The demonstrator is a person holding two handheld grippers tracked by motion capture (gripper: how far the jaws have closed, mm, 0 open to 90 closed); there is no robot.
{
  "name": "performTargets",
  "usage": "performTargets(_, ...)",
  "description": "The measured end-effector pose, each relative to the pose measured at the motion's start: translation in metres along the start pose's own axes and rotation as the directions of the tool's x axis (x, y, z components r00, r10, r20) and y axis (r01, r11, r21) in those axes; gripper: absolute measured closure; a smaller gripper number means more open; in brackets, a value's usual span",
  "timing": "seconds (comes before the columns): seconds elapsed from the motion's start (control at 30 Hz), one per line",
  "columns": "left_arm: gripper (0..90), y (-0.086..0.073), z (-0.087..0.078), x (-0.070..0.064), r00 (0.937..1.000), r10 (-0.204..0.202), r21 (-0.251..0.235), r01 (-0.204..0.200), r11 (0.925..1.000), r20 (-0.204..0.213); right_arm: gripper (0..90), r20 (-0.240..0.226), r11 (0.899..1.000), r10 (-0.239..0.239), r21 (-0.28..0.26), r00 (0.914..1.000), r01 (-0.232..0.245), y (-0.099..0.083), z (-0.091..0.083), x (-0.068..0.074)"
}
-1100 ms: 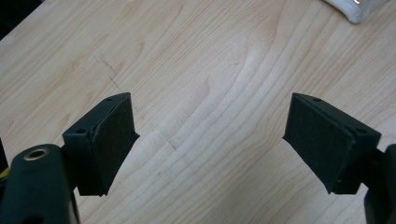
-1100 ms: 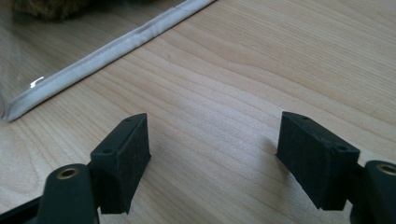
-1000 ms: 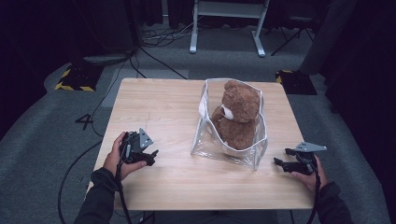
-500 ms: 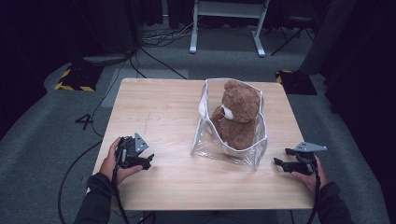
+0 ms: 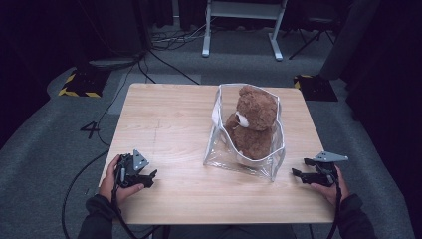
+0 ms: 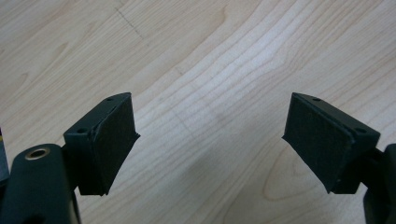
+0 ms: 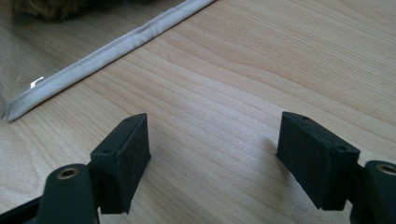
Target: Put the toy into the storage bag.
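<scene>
A brown teddy bear [image 5: 255,124] sits inside a clear plastic bag [image 5: 226,149] with white trim, right of the table's middle. My left gripper [image 5: 149,178] rests near the front left of the wooden table [image 5: 169,119], open, its jaws wide apart over bare wood [image 6: 210,130]. My right gripper [image 5: 297,175] lies at the front right edge, open too, pointing at the bag's lower corner. In the right gripper view the bag's white seam [image 7: 112,46] runs across the top left, a short way beyond the empty jaws.
Grey carpet surrounds the table. Black cables [image 5: 164,59] trail across the floor behind it, near a white stand's legs [image 5: 241,30]. Yellow-black striped blocks [image 5: 79,82] sit on the floor at the far left and far right.
My left gripper has drawn back a little toward the front edge of the table and settled lower. The right gripper, bag and bear have stayed put.
</scene>
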State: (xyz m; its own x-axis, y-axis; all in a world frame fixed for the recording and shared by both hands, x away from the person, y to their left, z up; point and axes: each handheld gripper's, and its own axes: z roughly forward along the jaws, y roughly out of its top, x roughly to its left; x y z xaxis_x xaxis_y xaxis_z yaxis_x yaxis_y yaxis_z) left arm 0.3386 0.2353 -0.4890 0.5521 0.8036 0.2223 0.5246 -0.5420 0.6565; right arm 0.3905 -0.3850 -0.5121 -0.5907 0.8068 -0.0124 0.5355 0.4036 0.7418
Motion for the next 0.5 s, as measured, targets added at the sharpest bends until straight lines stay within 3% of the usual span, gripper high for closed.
performTargets(0.17, 16.6, -0.010, 0.001, 0.000, 0.9998, -0.020, 0.015, 0.020, 0.9997, -0.001, 25.3, 0.000, 1.000, 0.000, 0.000, 1.0000, 0.000, 0.000, 0.000, 0.000)
performTargets(0.4, 16.5, -0.026, 0.002, -0.002, 0.9953, -0.097, 0.004, 0.097, 0.9953, 0.009, 25.3, 0.000, 1.000, 0.000, 0.000, 1.0000, 0.000, 0.000, 0.000, 0.000)
performTargets(0.5, 16.5, -0.030, 0.002, -0.002, 0.9940, -0.109, -0.001, 0.109, 0.9941, 0.010, 25.3, 0.000, 1.000, -0.001, 0.000, 1.0000, 0.001, 0.000, 0.000, 0.000)
